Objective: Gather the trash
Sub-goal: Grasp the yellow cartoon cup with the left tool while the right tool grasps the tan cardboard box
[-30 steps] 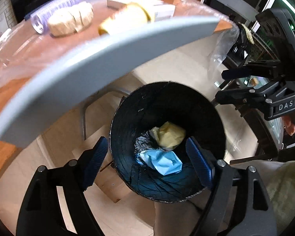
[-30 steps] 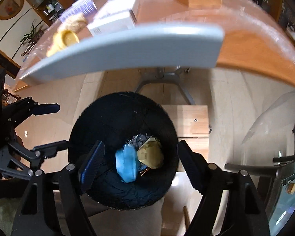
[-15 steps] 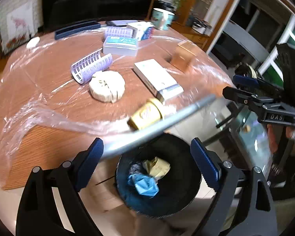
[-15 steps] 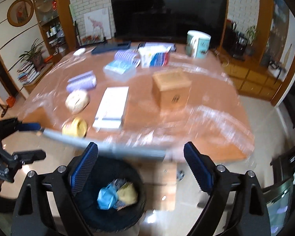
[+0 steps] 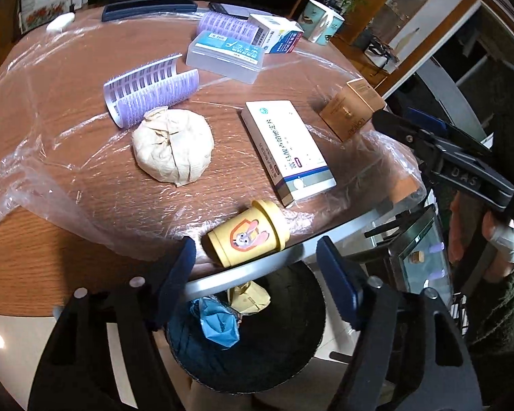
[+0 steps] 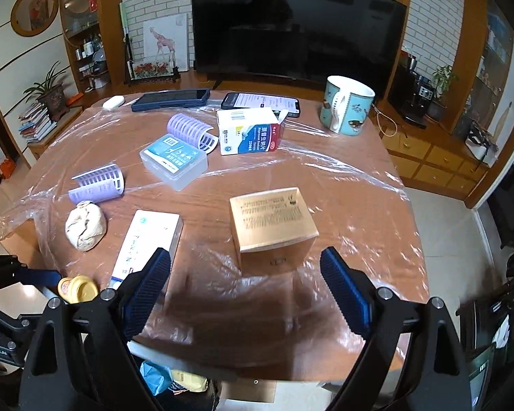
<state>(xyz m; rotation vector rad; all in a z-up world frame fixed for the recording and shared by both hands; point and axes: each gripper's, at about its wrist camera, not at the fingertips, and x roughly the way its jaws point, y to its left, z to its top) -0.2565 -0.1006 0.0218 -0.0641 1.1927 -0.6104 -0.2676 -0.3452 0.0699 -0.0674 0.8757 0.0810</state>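
1. Left gripper (image 5: 255,282): jaws apart, nothing between the pads; they have just been closing. It hangs over the near edge of the surface (image 5: 51,267), angled down, with the bin partly below it.
2. Right gripper (image 6: 245,289): jaws wide apart, empty; they have recently been opening. It points at the tan carton (image 6: 272,221), which sits ahead of the pads, not touched.
3. Bin (image 5: 291,359): black, on the floor just under the surface edge. Inside it, a crumpled blue piece (image 5: 219,323) and a yellow wrapper (image 5: 252,299), touching each other.
4. On the surface, under loose clear plastic film (image 5: 24,178): yellow canister (image 5: 248,238) lying on its side at the near edge, just beside the left gripper's pads.
5. Crumpled paper ball (image 5: 173,145) further in, beside a purple hair roller (image 5: 150,90).
6. Long white medicine box (image 5: 288,150) between the paper ball and the tan carton, its near end close to the yellow canister.
7. Far side: clear plastic case (image 6: 174,162), second purple roller (image 6: 192,132), white-and-blue carton (image 6: 250,133), mug (image 6: 346,104), two phones (image 6: 171,99).
8. A hand (image 5: 497,246) with a bandaged finger holds the right gripper's handle, seen in the left wrist view.
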